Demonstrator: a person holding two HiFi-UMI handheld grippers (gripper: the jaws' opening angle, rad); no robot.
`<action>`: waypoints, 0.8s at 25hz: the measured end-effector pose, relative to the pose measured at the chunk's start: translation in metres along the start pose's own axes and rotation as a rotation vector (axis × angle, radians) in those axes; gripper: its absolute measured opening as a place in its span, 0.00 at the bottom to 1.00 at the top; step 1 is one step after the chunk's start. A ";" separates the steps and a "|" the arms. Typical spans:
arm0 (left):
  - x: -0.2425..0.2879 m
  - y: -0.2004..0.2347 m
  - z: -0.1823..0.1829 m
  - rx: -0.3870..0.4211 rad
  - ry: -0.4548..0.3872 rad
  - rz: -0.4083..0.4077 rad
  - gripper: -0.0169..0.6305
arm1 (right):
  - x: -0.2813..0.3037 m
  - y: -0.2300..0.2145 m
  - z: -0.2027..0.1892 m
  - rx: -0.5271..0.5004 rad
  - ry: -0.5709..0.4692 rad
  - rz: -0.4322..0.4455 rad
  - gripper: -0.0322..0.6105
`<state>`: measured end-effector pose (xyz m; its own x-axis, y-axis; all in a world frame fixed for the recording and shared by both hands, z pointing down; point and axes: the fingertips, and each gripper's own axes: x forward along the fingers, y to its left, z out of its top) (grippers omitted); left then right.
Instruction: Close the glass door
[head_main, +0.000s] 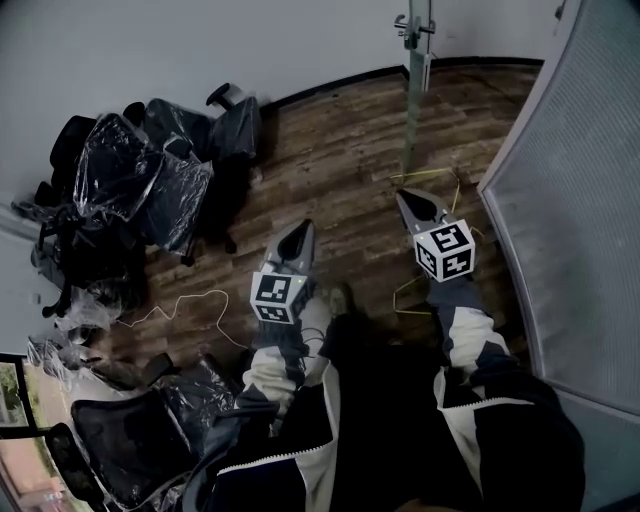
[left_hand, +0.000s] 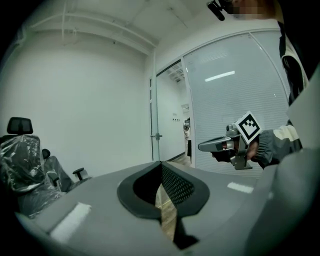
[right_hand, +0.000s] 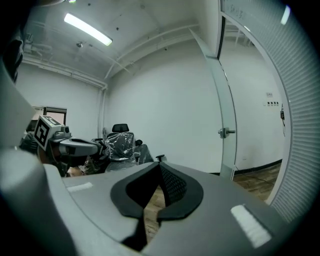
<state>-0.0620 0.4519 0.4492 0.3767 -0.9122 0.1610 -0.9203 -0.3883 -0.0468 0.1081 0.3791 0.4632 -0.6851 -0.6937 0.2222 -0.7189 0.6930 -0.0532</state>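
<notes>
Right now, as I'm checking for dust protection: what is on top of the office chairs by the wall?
Clear plastic sheeting drapes over the chairs; the seats beneath it cannot be made out.

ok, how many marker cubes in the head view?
2. The left cube sits on the left gripper, mid-frame; the right cube is on the right gripper, beside the frosted partition. None looks hidden.

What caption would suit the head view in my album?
Left gripper and right gripper, both shut, point across the wooden floor toward the glass door, plastic-wrapped chairs at left.
</notes>
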 end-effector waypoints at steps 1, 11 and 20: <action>0.007 0.011 0.000 -0.011 -0.007 0.001 0.03 | 0.010 -0.003 0.003 -0.008 0.005 -0.004 0.06; 0.113 0.159 0.021 -0.030 -0.078 -0.074 0.03 | 0.154 -0.040 0.054 -0.039 0.012 -0.155 0.06; 0.182 0.261 0.038 -0.032 -0.098 -0.104 0.03 | 0.247 -0.060 0.082 -0.031 0.010 -0.255 0.06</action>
<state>-0.2298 0.1797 0.4288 0.4773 -0.8762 0.0666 -0.8780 -0.4786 -0.0028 -0.0281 0.1499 0.4411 -0.4812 -0.8447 0.2344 -0.8641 0.5020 0.0352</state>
